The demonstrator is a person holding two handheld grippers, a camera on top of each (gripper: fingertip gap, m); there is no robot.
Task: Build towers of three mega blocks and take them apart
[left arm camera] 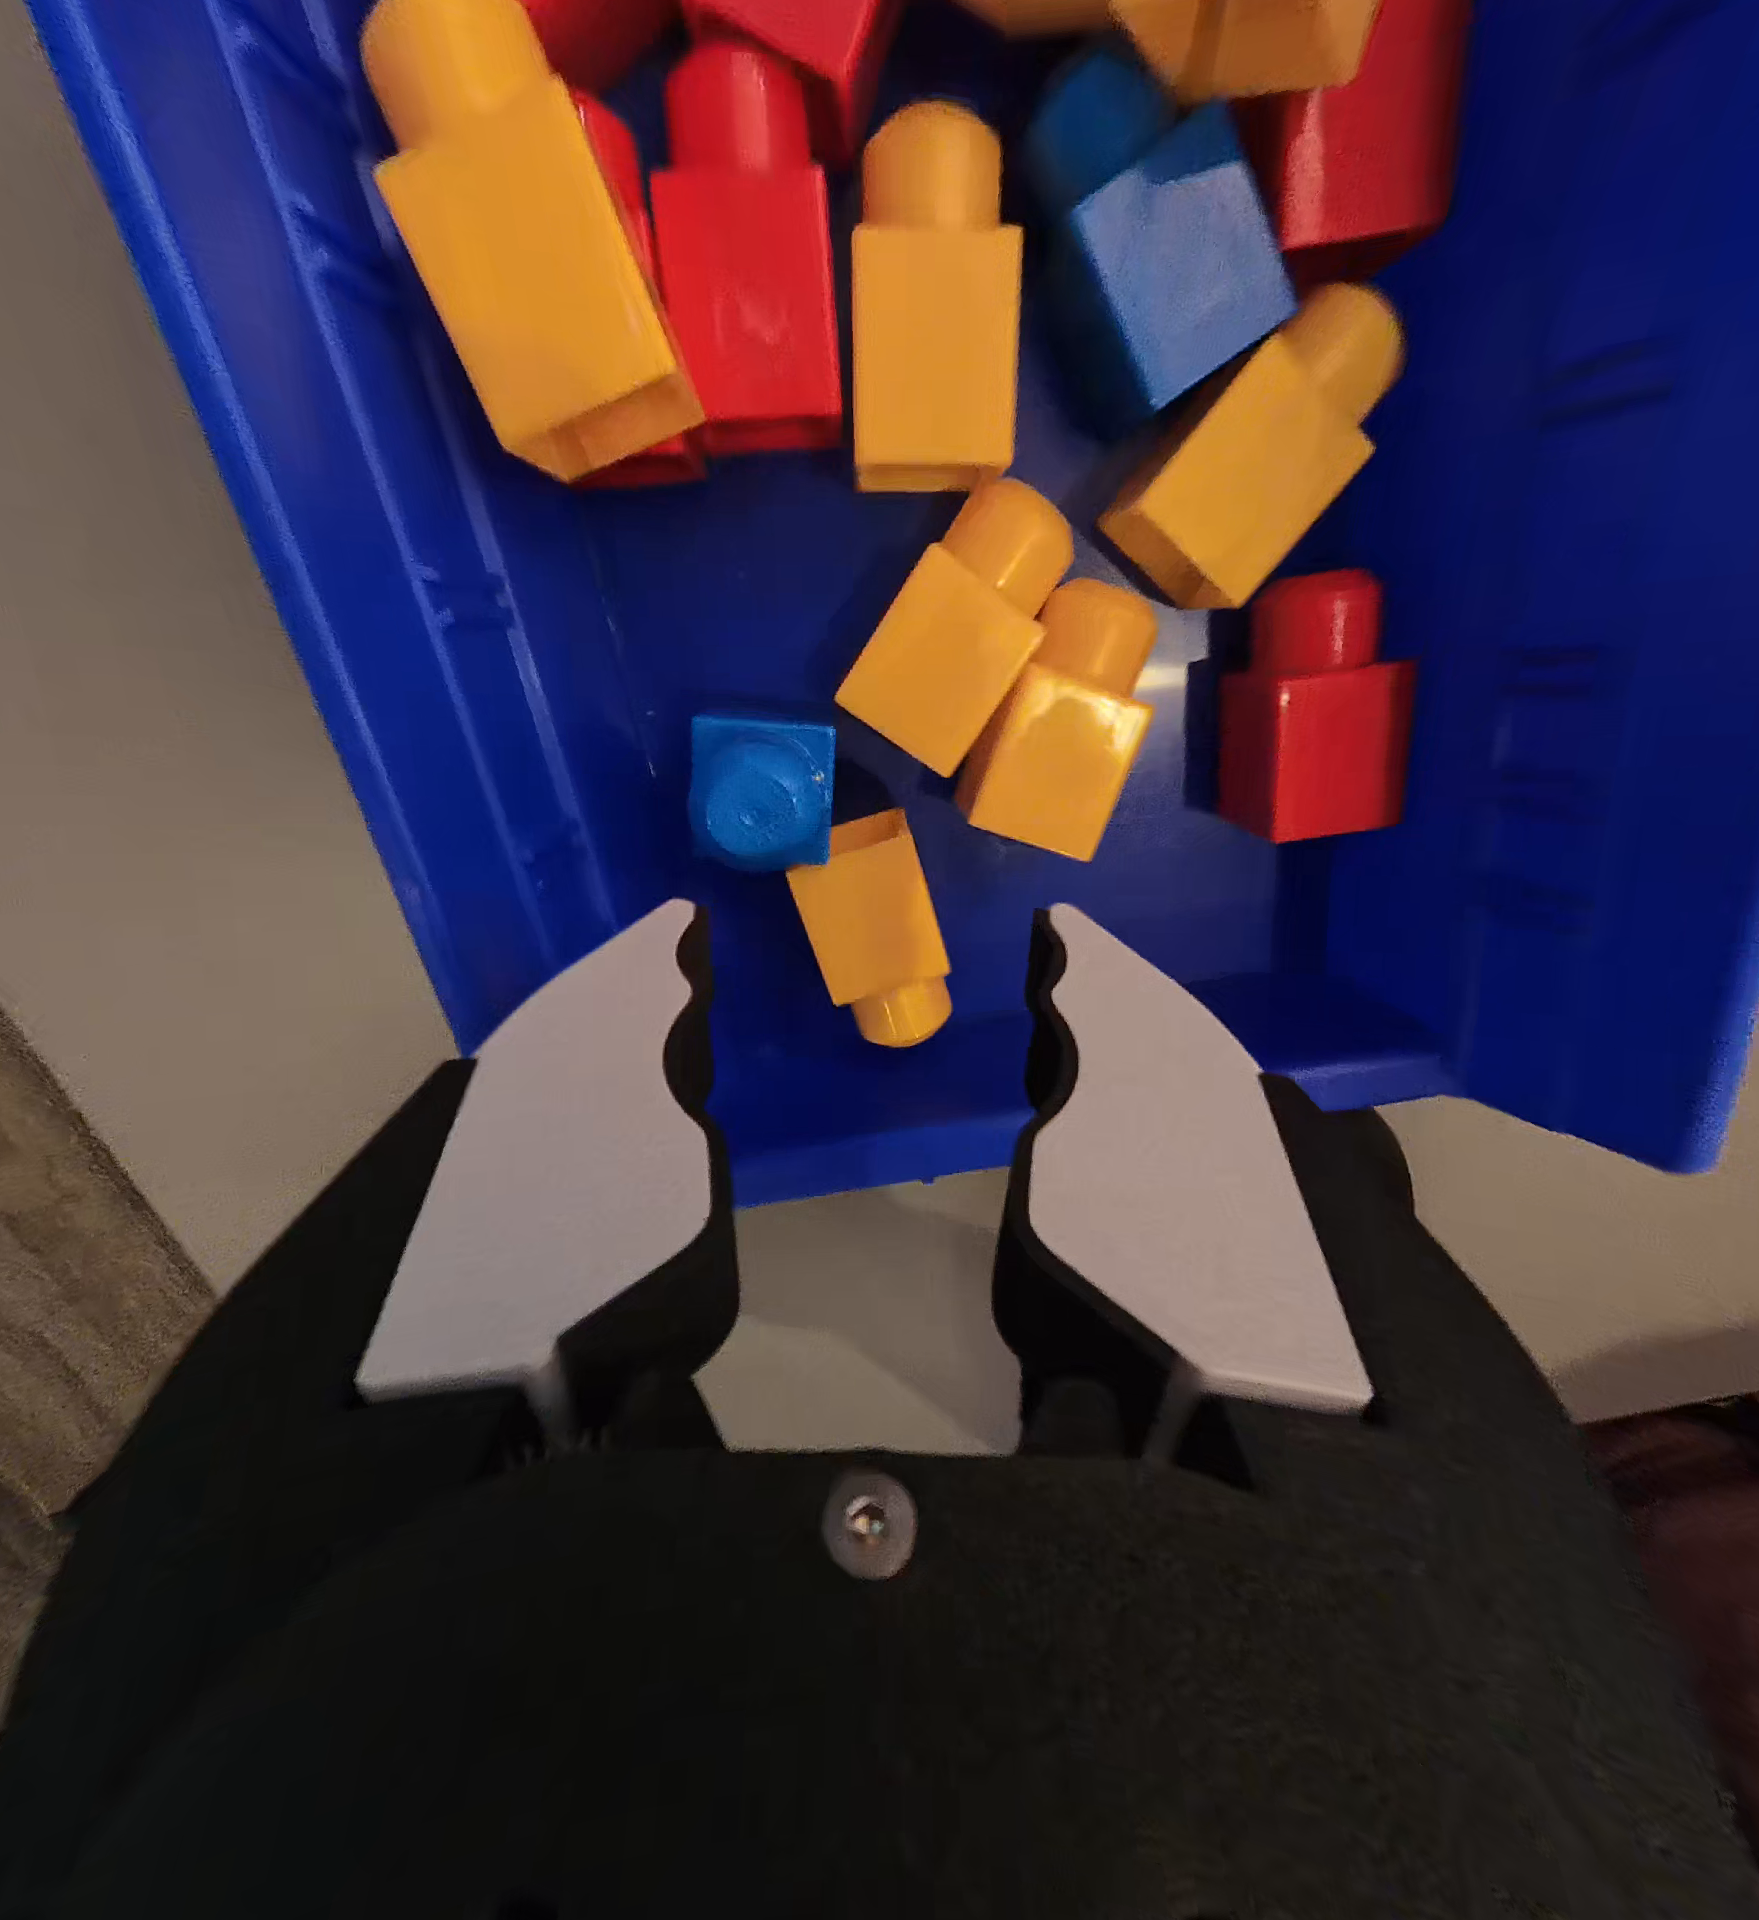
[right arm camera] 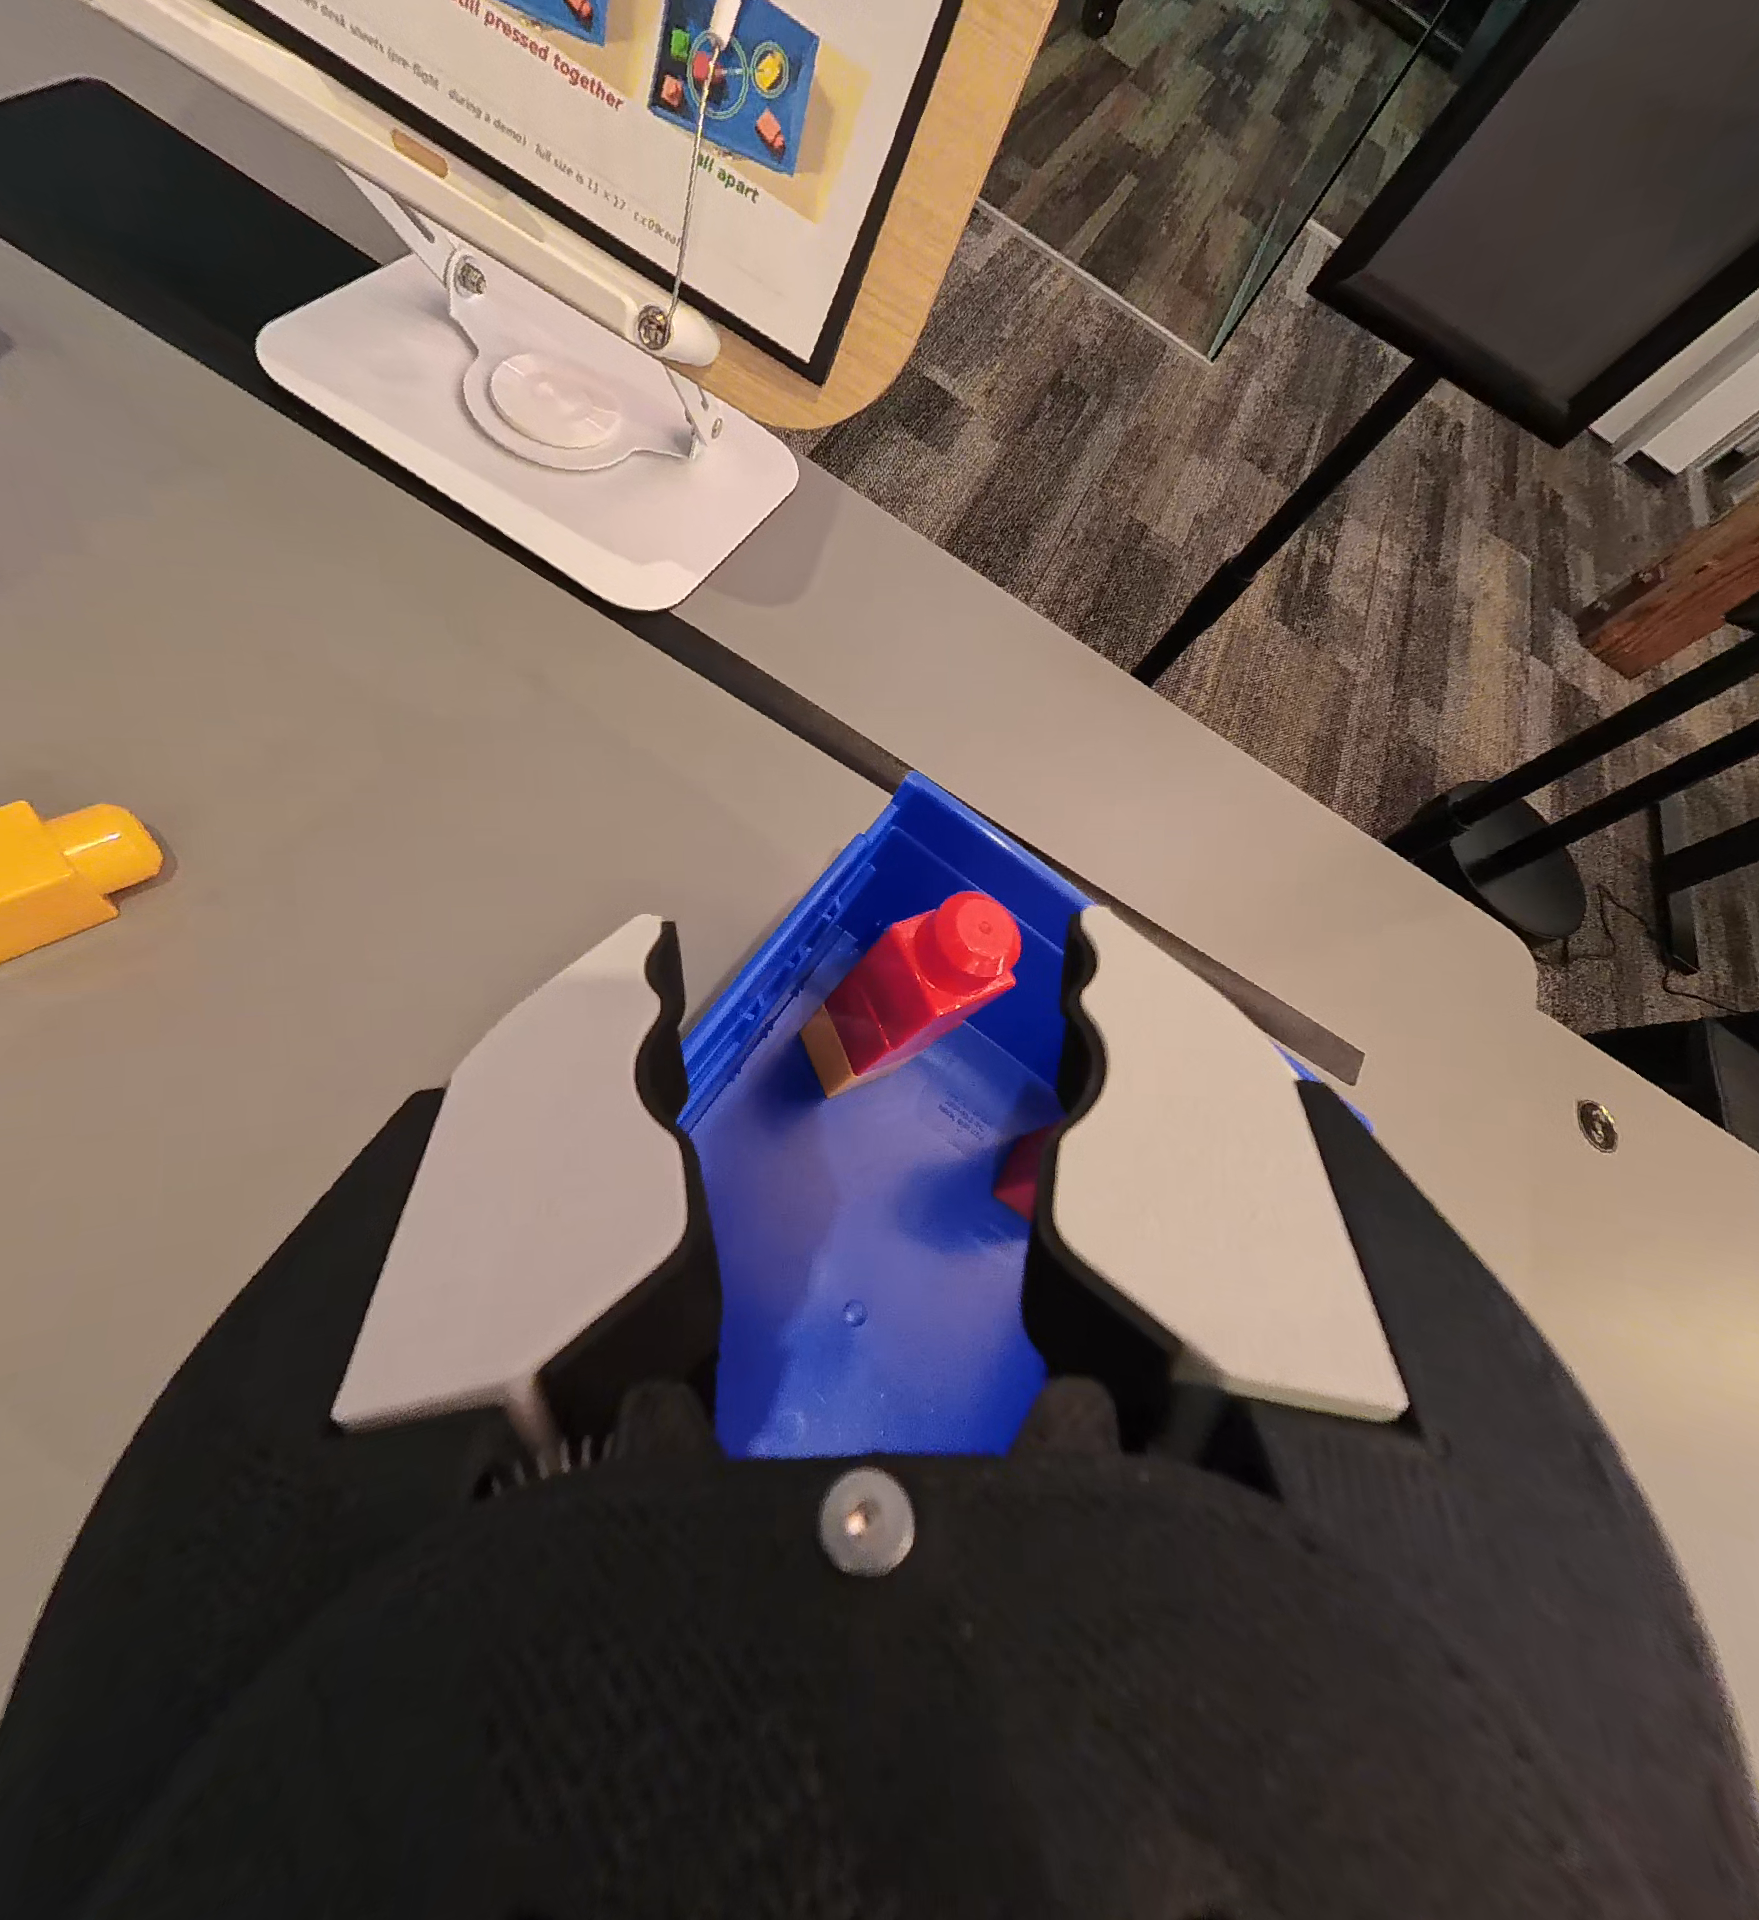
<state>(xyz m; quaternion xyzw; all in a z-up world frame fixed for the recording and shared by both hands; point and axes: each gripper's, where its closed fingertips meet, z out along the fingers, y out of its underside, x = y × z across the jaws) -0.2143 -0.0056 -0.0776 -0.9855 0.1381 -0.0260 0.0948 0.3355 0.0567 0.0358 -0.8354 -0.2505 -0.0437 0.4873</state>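
Note:
In the left wrist view my left gripper [left arm camera: 870, 961] is open over the near end of a blue bin [left arm camera: 439, 623] full of loose mega blocks. A small yellow block [left arm camera: 870, 935] lies on its side between the fingertips, with a gap on both sides. A blue block [left arm camera: 761, 790] stands just beyond it. Two yellow blocks [left arm camera: 1000, 675] and a red block [left arm camera: 1311, 717] lie farther in. In the right wrist view my right gripper [right arm camera: 870, 987] is open and empty above another blue bin [right arm camera: 854, 1299]. A stack of red blocks on a yellow one [right arm camera: 916, 997] leans in that bin.
Several more yellow, red and blue blocks [left arm camera: 937, 301] fill the far end of the left bin. A lone yellow block [right arm camera: 23, 883] lies on the grey table [right arm camera: 387, 727] at the left. A screen on a white stand [right arm camera: 532, 416] stands at the table's far edge. The left gripper's tips are roughly 55 centimetres from the right gripper's.

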